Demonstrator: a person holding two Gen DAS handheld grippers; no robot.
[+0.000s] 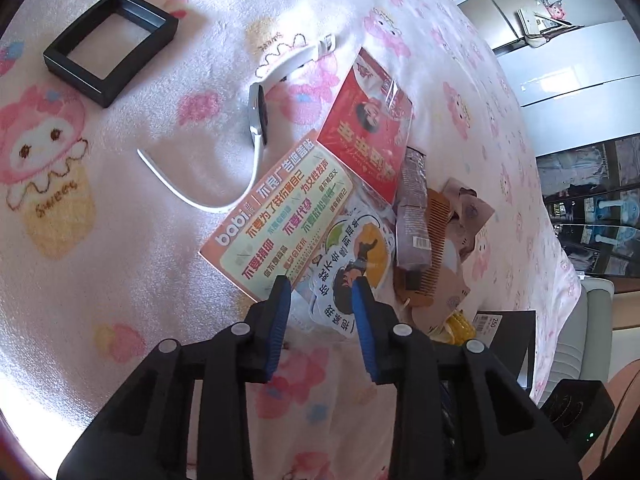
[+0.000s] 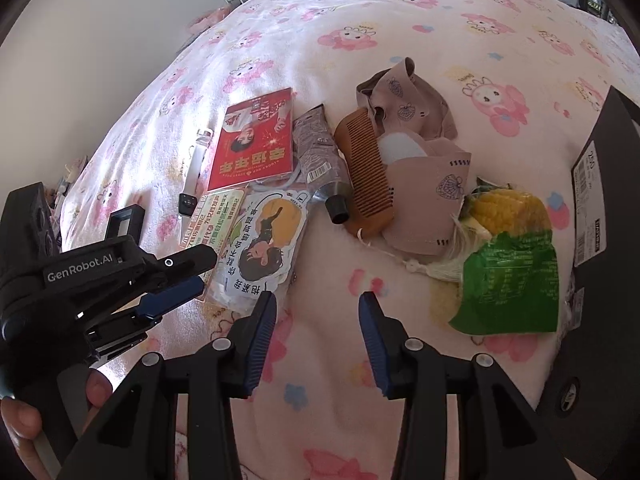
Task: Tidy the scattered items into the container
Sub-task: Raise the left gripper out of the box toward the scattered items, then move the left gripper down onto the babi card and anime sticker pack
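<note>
"GenRobot.AI" on the left claw (image 2: 188, 280) body — "babi" on the sticker sheet (image 1: 280, 216) — "Sweet" on the blanket (image 1: 56, 204).

The blanket (image 2: 400, 40) on the bed is soft, fuzzy fleece with a matt nap. Ahead of the left hand-held gripper (image 1: 320, 292), the sticker sheet (image 1: 280, 216) and red card (image 1: 368, 128) are glossy, in clear shiny plastic sleeves. The watch (image 1: 256, 112) has a smooth white band and a metallic case. Ahead of the right hand-held gripper (image 2: 316, 300), the comb (image 2: 364, 172) looks like matt wood, the mask (image 2: 432, 184) soft cloth, the tube (image 2: 320, 156) crinkled foil, the green snack bag (image 2: 512, 284) shiny plastic.
</note>
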